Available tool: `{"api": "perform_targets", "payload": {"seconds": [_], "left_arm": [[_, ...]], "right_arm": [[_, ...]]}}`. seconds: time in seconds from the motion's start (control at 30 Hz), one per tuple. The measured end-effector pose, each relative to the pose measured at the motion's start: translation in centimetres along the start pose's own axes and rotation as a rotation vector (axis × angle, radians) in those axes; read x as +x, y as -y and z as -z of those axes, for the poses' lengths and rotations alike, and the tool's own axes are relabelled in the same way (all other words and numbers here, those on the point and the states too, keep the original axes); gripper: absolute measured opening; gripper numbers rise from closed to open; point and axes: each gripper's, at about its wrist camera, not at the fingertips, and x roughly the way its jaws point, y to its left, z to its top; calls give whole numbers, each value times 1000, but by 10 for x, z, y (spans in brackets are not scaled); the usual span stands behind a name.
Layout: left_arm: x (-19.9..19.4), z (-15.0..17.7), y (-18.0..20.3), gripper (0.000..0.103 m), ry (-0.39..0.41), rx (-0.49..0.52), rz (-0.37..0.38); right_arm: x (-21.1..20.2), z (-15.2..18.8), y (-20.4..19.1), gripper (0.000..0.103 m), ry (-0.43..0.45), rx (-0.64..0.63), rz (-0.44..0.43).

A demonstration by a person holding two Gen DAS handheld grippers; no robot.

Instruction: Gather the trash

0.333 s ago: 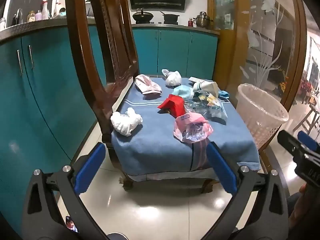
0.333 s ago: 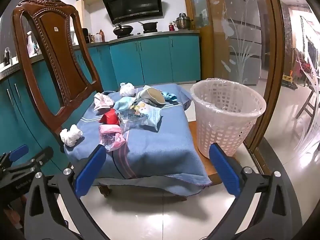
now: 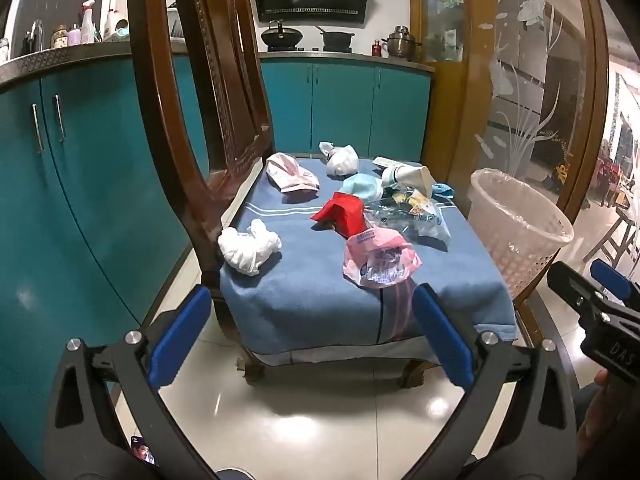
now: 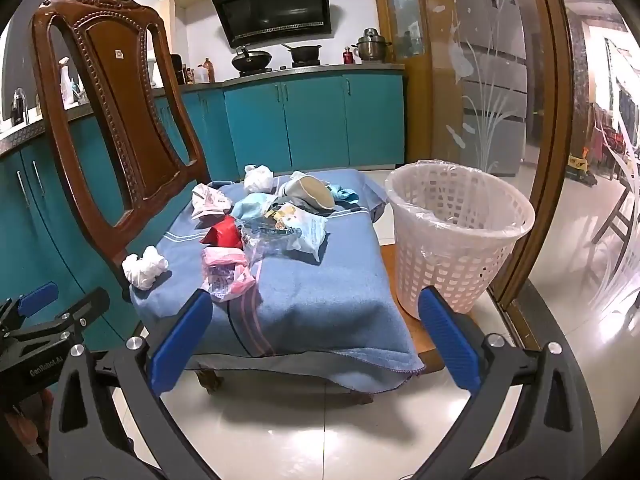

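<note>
Several pieces of trash lie on a blue blanket (image 3: 312,288) over a wooden chair seat: a crumpled white tissue (image 3: 248,249), a pink plastic bag (image 3: 380,261), a red wrapper (image 3: 340,210), a clear snack bag (image 3: 416,218), a paper cup (image 3: 408,176). A white lined basket (image 3: 520,228) stands on the floor to the right. My left gripper (image 3: 312,334) is open and empty, short of the seat's front edge. My right gripper (image 4: 316,332) is open and empty, also in front of the seat; the basket (image 4: 460,240) is ahead right.
The chair's carved wooden back (image 4: 120,120) rises at the left of the seat. Teal kitchen cabinets (image 3: 340,108) run along the left and back. A glass sliding door with a wooden frame (image 4: 500,120) stands right behind the basket. Glossy tiled floor (image 3: 304,420) lies below.
Both grippers have drifted slightly; the views are nearly the same. Nothing on the seat has moved.
</note>
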Motion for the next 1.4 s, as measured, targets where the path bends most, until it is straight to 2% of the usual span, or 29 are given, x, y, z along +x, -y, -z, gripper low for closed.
{"api": "perform_targets", "payload": {"seconds": [0.7, 1.4], "left_arm": [[2, 1, 1, 100, -1, 7, 3], [-1, -1, -2, 100, -6, -1, 16]], "right_arm": [[-1, 1, 2, 100, -2, 7, -5], [-8, -1, 12, 100, 38, 27, 12]]}}
